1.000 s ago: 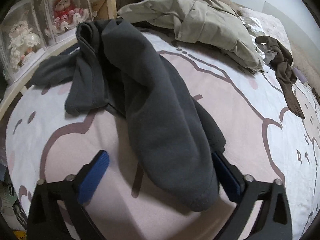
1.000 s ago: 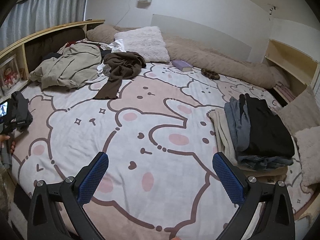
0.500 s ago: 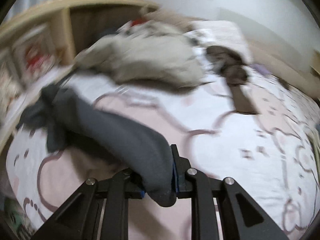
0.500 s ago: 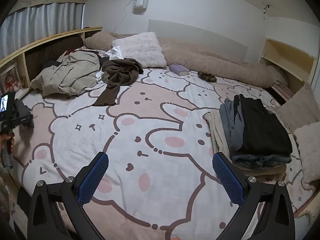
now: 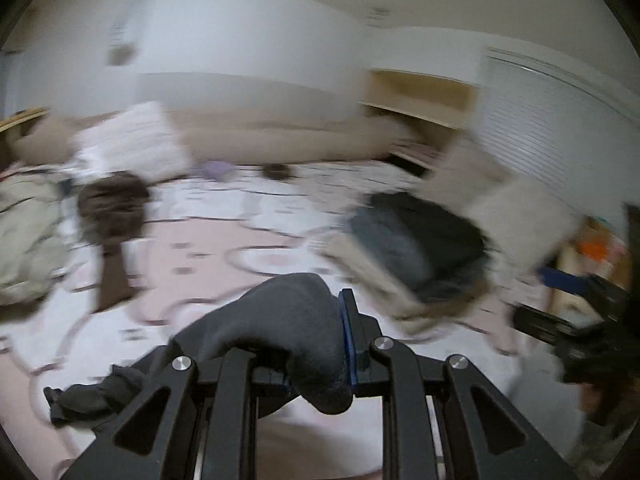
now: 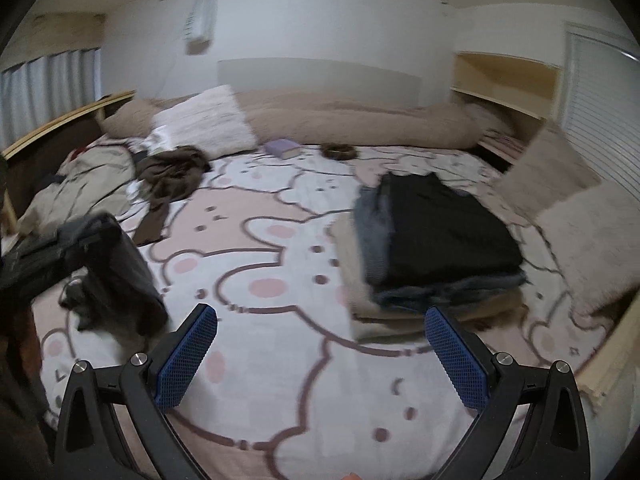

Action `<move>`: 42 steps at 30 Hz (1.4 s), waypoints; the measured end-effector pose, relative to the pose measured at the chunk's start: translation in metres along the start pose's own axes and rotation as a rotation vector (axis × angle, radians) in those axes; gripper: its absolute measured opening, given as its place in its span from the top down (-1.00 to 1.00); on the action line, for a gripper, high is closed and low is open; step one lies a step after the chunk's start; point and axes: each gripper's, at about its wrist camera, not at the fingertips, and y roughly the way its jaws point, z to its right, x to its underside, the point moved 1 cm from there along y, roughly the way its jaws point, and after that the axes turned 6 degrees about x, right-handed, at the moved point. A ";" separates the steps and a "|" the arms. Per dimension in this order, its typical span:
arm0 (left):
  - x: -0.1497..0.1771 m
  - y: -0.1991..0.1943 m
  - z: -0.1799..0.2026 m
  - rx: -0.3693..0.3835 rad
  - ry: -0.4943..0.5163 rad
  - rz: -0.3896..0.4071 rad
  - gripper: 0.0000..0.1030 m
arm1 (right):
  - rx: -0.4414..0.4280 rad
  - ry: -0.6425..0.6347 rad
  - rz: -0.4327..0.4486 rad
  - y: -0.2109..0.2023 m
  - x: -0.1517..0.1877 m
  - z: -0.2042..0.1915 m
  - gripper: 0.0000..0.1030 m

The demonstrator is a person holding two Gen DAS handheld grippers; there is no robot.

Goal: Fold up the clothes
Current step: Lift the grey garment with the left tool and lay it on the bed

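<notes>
1. Left gripper (image 5: pixel 316 344) jaws clamped on dark grey garment (image 5: pixel 280 328); the rest hangs down-left over the bed (image 6: pixel 280 360).
2. Right gripper (image 6: pixel 320 356) jaws wide open, empty; the garment hangs to its left, long axis roughly vertical.
3. Folded stack (image 6: pixel 432 240) lies front-right.
4. No readable writing; left view blurred.
</notes>
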 end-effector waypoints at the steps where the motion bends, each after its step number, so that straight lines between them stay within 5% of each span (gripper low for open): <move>1: 0.004 0.010 0.010 0.035 0.001 -0.032 0.59 | 0.013 0.016 -0.005 0.001 0.001 0.007 -1.00; 6: 0.068 0.057 0.030 0.100 -0.021 -0.277 0.09 | 0.047 0.072 -0.044 0.013 0.010 0.029 -1.00; 10: 0.112 0.039 0.017 0.096 -0.052 -0.370 0.07 | 0.007 0.061 -0.061 0.022 0.016 0.017 -1.00; 13: 0.122 -0.001 -0.017 -0.014 -0.105 -0.330 -0.23 | -0.062 0.043 -0.061 0.026 0.019 -0.001 -1.00; 20: 0.131 -0.070 -0.113 -0.285 -0.227 -0.222 -0.25 | -0.268 -0.066 -0.072 0.035 0.031 -0.080 -1.00; 27: 0.137 -0.051 -0.178 -0.257 -0.427 -0.202 -0.24 | -0.374 -0.214 -0.095 0.036 0.046 -0.159 -1.00; 29: 0.139 -0.030 -0.185 -0.221 -0.457 -0.219 -0.03 | -0.369 -0.242 -0.100 0.036 0.048 -0.169 -1.00; 32: 0.141 -0.005 -0.189 -0.185 -0.481 -0.251 0.75 | -0.352 -0.258 -0.105 0.037 0.049 -0.172 -1.00; 39: 0.129 -0.047 -0.167 -0.116 -0.469 -0.151 0.86 | -0.355 -0.300 -0.015 0.029 0.054 -0.169 -1.00; 42: 0.118 -0.075 -0.145 -0.092 -0.414 -0.117 0.86 | -0.381 -0.387 0.116 0.014 0.066 -0.182 -1.00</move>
